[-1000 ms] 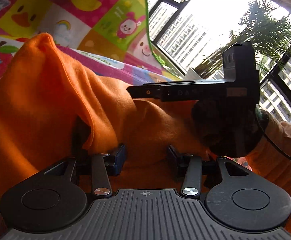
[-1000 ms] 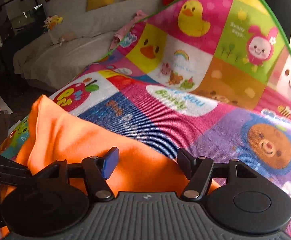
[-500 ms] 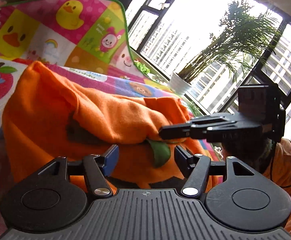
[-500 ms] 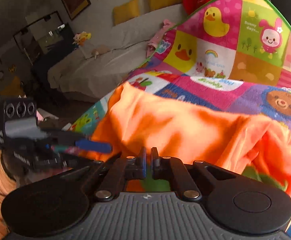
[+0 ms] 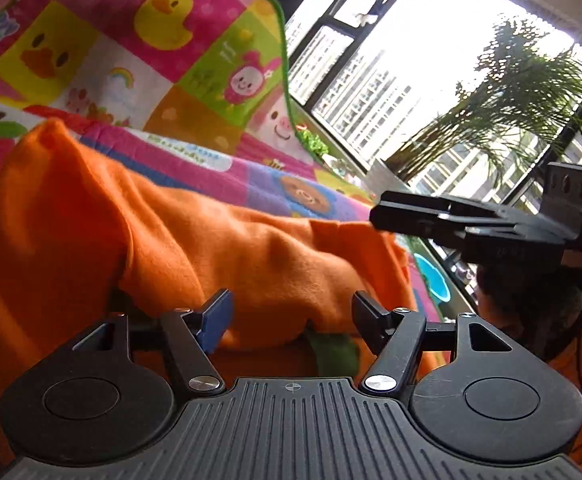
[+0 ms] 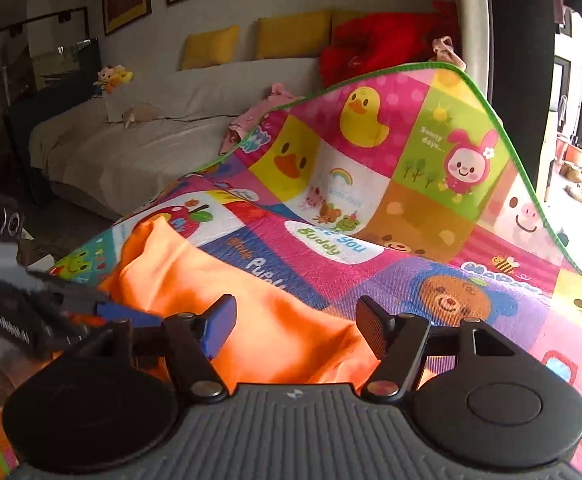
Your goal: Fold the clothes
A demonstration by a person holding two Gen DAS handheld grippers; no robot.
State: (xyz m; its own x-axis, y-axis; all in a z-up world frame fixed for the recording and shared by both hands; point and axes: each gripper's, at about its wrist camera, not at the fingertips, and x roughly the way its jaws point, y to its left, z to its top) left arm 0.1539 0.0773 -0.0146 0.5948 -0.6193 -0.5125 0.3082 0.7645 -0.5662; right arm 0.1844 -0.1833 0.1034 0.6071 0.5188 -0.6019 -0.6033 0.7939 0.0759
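Note:
An orange garment (image 5: pixel 251 248) lies in a loose fold on the colourful play mat (image 5: pixel 131 60). A green patch (image 5: pixel 331 348) peeks out under the fold's near edge. My left gripper (image 5: pixel 291 316) is open just above the near edge of the cloth, with nothing between its fingers. In the same view my right gripper (image 5: pixel 451 220) hovers side-on over the garment's right end. In the right wrist view the right gripper (image 6: pixel 296 328) is open over the orange garment (image 6: pixel 195 280), and the left gripper (image 6: pixel 31 304) reaches in from the left.
The mat's far end (image 6: pixel 371 140) curls upward. Behind it stand a pale sofa (image 6: pixel 151 140) with yellow cushions (image 6: pixel 211 46) and a red heap (image 6: pixel 383 44). A large window (image 5: pixel 391 80) with a potted palm (image 5: pixel 511 100) is on the right. A dark-gloved hand (image 5: pixel 531 312) holds the right gripper.
The right gripper, shut on the orange cloth half a second ago, has opened and let it go. The fold has settled lower on the mat. The left gripper stayed open.

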